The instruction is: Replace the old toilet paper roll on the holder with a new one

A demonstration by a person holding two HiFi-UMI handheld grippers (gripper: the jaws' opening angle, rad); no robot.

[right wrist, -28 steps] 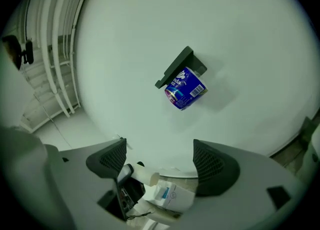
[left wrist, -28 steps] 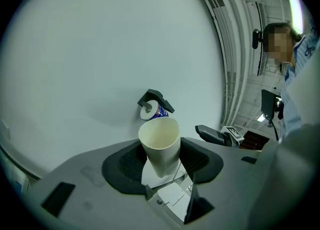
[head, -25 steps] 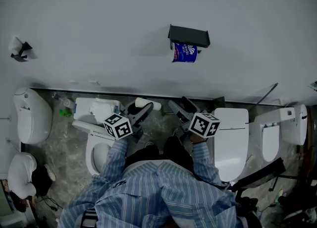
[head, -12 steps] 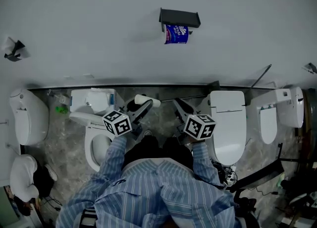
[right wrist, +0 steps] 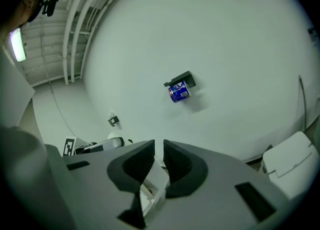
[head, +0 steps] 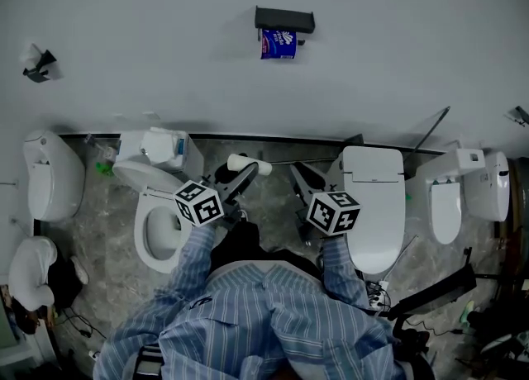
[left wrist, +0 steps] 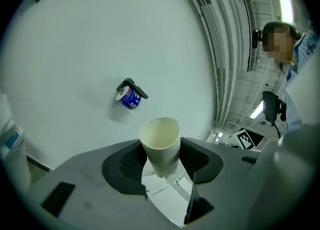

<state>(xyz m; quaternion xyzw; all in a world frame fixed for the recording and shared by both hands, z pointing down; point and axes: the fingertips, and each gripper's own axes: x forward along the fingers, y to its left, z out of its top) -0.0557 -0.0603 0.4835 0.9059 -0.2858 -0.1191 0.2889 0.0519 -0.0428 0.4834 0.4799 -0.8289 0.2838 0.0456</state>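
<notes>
While the left claw (head: 245,175) clamps a bare cardboard tube (head: 248,163) between its dark pads, the black holder (head: 284,18) sits on the pale wall (head: 140,48), well apart from both claws. A blue-wrapped roll (head: 278,43) hangs directly under the holder's flat top, close against it, with white print on the wrapper.

Seen from the left gripper view, the cardboard tube (left wrist: 160,141) stands upright in the left claw (left wrist: 160,158), its open end facing the camera and pinched slightly out of round by the pads on either side. From there the holder (left wrist: 135,86) and the blue-wrapped roll (left wrist: 130,98) lie above the tube and to its left, far off on the wall.

Below the holder and a little to its right in the head view, the right claw (head: 299,177) points toward the wall. In the right gripper view the right claw (right wrist: 158,160) is drawn narrow, only a thin slit between the pads and nothing in it; the holder (right wrist: 180,79) and the roll (right wrist: 178,92) appear above it.

Below and left of the holder stands a toilet with its seat open (head: 145,205). Below and right of the holder stands a second toilet with a closed lid (head: 374,197). A person's striped sleeves (head: 195,267) lead to the claws.
</notes>
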